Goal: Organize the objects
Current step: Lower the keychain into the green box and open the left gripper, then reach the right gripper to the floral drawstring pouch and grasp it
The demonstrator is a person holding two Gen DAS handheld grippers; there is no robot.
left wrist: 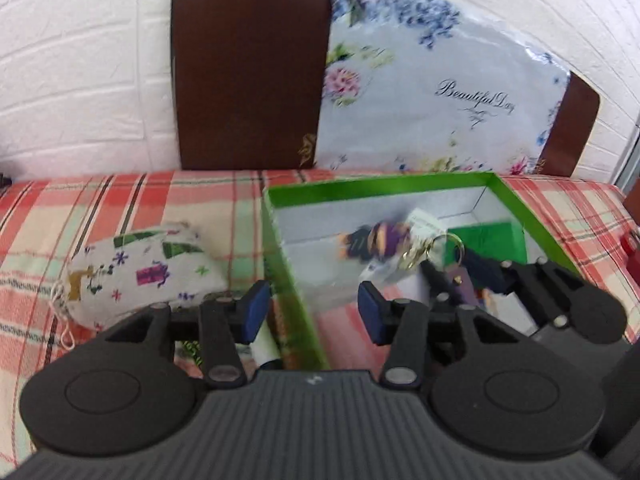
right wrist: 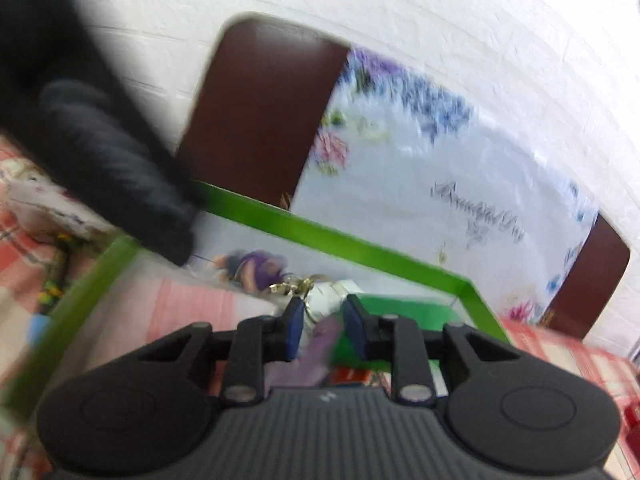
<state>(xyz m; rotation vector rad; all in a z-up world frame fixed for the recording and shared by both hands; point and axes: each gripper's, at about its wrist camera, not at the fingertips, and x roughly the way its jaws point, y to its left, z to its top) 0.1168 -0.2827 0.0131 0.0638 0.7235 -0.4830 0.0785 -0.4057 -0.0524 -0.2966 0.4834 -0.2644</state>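
A green box (left wrist: pixel 292 280) with a pale inside lies open on the plaid cloth. A purple keychain charm (left wrist: pixel 380 240) with metal rings hangs blurred over the box. My left gripper (left wrist: pixel 312 308) is open, its fingers astride the box's left wall. My right gripper (left wrist: pixel 472 272) reaches into the box from the right. In the right wrist view the right gripper (right wrist: pixel 322 328) stands part open around a purple strap (right wrist: pixel 316 348) of the keychain (right wrist: pixel 260 266); the blur hides whether the pads touch it. The box rim (right wrist: pixel 360 248) runs behind.
A printed cloth pouch (left wrist: pixel 144 268) lies left of the box. A brown headboard (left wrist: pixel 248 68) with a floral sheet (left wrist: pixel 440 100) stands behind against a white brick wall. A red object (left wrist: pixel 630 244) sits at the right edge. The left gripper's dark body (right wrist: pixel 100 152) crosses the right wrist view.
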